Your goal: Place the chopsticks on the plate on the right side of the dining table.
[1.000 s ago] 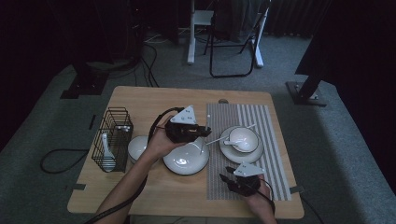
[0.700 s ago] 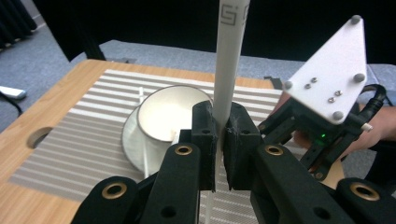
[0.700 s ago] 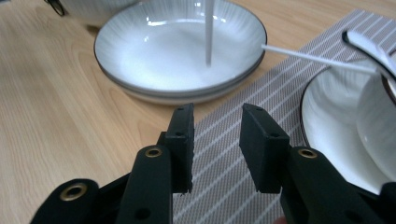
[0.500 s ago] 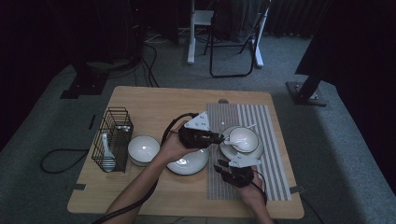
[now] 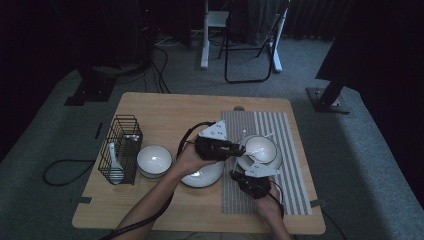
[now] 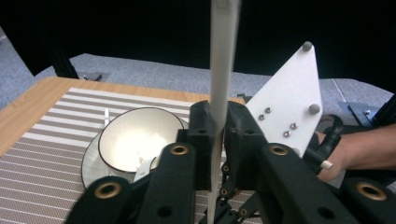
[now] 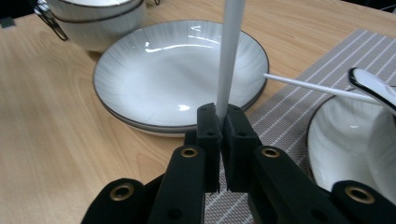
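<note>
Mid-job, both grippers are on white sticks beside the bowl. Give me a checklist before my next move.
1. Right gripper jaws shut on its stick: ok.
2. Left gripper clamps the upright stick, though its jaws have just been opening: ok for now.
3. Both grippers on one and the same stick: cannot tell.
4. Loose stick out of the way: not ok, it pokes out from the bowl toward the plate.
5. Plate bare: ok.
</note>
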